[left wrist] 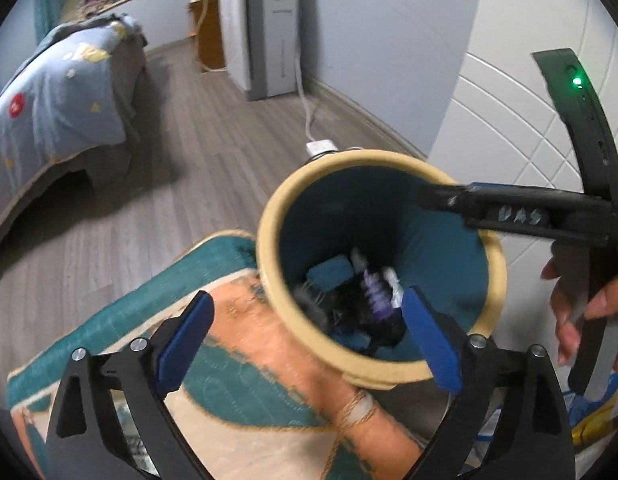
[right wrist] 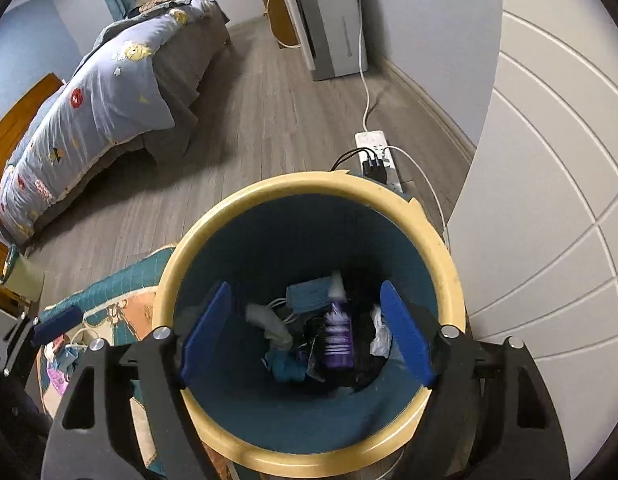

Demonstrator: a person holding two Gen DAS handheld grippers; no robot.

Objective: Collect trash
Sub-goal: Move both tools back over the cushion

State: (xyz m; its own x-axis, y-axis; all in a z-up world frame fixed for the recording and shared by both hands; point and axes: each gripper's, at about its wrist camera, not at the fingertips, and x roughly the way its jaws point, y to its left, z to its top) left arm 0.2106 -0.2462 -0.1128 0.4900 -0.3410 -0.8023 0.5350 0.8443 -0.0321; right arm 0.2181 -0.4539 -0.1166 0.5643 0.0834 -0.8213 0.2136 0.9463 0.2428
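Trash bin (right wrist: pixel 309 360) (blue inside, yellow rim) stands on the floor beside the rug (left wrist: pixel 245 380), holding a purple bottle (right wrist: pixel 339 340) and scraps; right gripper (right wrist: pixel 307 332) spread wide and empty above it, left gripper (left wrist: pixel 305 340) likewise wide, so a drop looks complete and the next move calls for locating remaining litter.

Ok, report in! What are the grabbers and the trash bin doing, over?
Left gripper open, empty. Right gripper open above yellow-rimmed teal trash bin. Purple bottle inside with other scraps. Nothing blocking the opening.
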